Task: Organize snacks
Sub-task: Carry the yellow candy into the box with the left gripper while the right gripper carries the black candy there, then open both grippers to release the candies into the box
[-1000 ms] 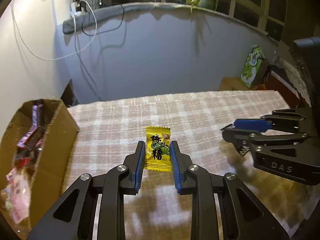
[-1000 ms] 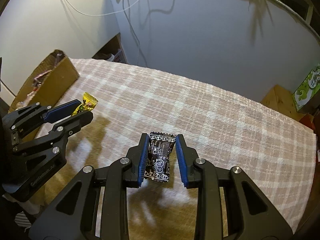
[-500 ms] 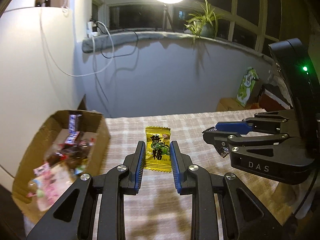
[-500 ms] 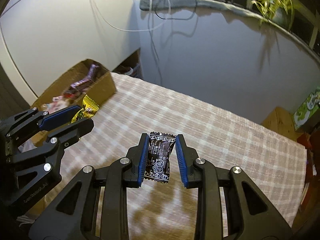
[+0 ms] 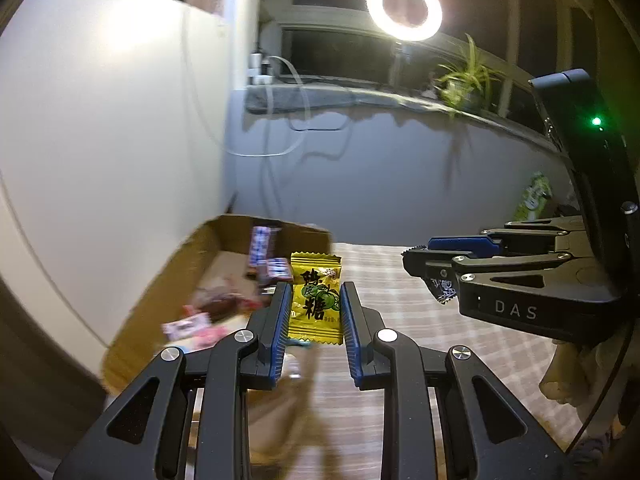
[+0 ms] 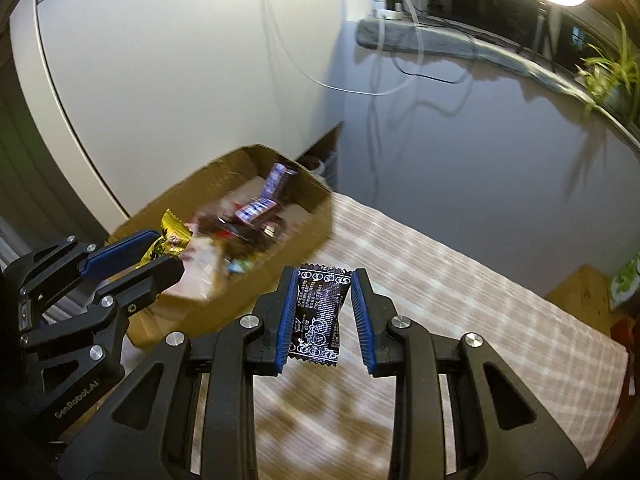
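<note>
I've got L gripper (image 5: 314, 312) pinching yellow candy (image 5: 316, 298), R gripper (image 6: 324, 316) pinching black candy (image 6: 318, 316); both angled down, side by side near box (image 6: 304, 216).

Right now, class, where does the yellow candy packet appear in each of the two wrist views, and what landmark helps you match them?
Left wrist view: the yellow candy packet sits at centre, clamped in the left hand-held gripper, in front of the box.
Right wrist view: the yellow candy packet is at the left, sticking out of that hand-held gripper over the box.
Shared landmark: the cardboard box of snacks.
</note>
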Demonstrator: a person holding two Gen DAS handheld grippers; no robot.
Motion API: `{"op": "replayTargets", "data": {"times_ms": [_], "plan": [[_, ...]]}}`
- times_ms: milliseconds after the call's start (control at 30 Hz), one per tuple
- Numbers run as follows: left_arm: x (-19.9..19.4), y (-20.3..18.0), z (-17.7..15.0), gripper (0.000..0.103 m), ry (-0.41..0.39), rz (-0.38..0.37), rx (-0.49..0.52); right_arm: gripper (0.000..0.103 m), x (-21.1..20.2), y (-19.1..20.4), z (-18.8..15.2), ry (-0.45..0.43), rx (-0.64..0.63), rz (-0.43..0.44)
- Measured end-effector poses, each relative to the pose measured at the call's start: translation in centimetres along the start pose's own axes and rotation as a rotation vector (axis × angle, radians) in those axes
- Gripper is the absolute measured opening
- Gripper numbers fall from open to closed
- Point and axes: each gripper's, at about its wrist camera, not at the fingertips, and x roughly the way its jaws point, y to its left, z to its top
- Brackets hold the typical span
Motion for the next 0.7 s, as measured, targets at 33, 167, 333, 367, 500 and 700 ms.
{"op": "replayTargets", "data": {"times_ms": [33, 167, 333, 367, 500, 700], "plan": [[-0.1, 0.7, 0.0, 0.023, 0.0, 0.009, -0.01, 0.029, 0.6, 0.8, 0.5, -0.001, -0.008, 0.011], [-0.3, 3.3, -0.3, 0.023, 0.003, 0.042, -0.042, 0.029, 2.3, 3.2, 1.9, 0.002, -0.032, 0.034], [-0.2, 5.6, -0.8, 0.023, 0.009, 0.071, -0.067, 0.029, 4.2, 5.4, 3.0, 0.012, -0.056, 0.056], [-0.2, 5.9, -0.8, 0.023, 0.011, 0.074, -0.07, 0.029, 4.5, 5.6, 3.2, 0.014, -0.057, 0.058], [0.2, 6.9, -0.9, 0.023, 0.017, 0.083, -0.083, 0.029, 5.9, 6.4, 3.9, 0.028, -0.062, 0.074], [0.8, 7.9, -1.1, 0.028, 0.026, 0.096, -0.101, 0.029, 7.3, 6.9, 4.3, 0.041, -0.062, 0.078]]}}
